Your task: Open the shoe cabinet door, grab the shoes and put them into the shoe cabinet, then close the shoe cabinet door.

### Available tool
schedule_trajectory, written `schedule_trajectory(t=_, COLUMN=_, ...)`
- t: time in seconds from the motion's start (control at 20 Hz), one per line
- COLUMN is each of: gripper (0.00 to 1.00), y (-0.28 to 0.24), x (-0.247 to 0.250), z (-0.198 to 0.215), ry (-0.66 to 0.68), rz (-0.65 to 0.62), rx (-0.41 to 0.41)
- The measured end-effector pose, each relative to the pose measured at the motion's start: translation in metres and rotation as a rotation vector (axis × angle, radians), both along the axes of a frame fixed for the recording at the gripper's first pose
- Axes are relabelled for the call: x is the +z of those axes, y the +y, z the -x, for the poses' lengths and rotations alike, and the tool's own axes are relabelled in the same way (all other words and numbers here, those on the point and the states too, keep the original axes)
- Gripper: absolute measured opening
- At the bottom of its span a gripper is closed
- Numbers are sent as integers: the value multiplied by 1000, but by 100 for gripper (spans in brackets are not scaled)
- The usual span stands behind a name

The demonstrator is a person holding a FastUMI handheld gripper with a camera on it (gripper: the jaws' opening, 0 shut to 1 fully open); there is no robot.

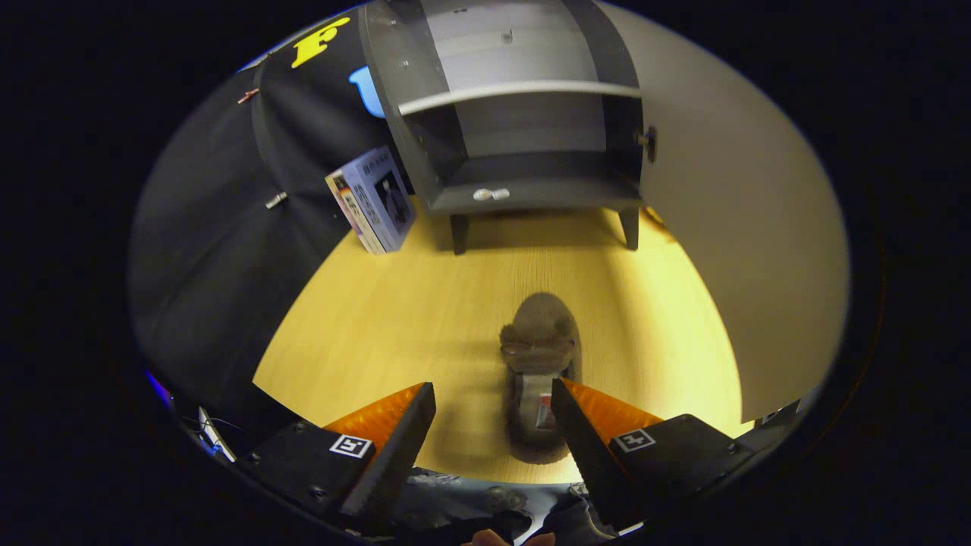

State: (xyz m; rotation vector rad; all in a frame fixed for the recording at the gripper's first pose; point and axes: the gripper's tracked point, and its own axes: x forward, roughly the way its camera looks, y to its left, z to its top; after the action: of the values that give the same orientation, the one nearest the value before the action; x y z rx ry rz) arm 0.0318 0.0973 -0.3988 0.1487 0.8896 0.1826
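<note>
Gripper view, largest thing first, as you hold the tool:

- Floor (pixel 394 318): pale wood under you, running from the claw up to the cabinet's legs.
- Door (pixel 728 227): swung wide open on the cabinet's right, its pale inner face turned toward you, with a small knob at its near edge beside the cabinet.
- Cabinet (pixel 516 114): grey, on short legs, well beyond your fingers; one shelf crosses its open front, and a small pale item lies on the bottom board.
- Claw (pixel 493 402): your fingers are spread wide apart and grip nothing; both tips hang above the floor.
- Shoe (pixel 540 356): a dark slipper lying flat on the floor, toe pointing toward the cabinet. Its heel end sits between your fingers, close against the right one, and the toe reaches ahead of the tips. I cannot tell whether the right finger touches it.
- Box (pixel 375 201): a printed carton standing tilted on the floor, just left of the cabinet.
</note>
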Motion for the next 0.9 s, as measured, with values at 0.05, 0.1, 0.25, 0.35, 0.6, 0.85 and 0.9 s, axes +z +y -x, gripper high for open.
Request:
schedule_trajectory(t=0.05, gripper=99, y=2, x=-14, z=-2, ry=21, rz=-4, rx=-7)
schedule_trajectory(t=0.1, gripper=99, y=2, x=-28, z=-7, ry=32, rz=0, rx=-16)
schedule_trajectory(t=0.25, gripper=97, y=1, x=-61, z=-30, ry=16, rz=21, rx=-41)
schedule_trajectory(t=0.35, gripper=79, y=-2, x=-84, z=-50, ry=-18, rz=50, rx=-58)
schedule_trajectory(t=0.6, gripper=44, y=-7, x=-104, z=-79, ry=-85, rz=115, rx=-149)
schedule_trajectory(t=0.85, gripper=7, y=-7, x=-73, z=-78, ry=-80, rz=53, rx=-149)
schedule_trajectory(t=0.9, gripper=8, y=-9, x=-63, z=-78, ry=-82, rz=31, rx=-158)
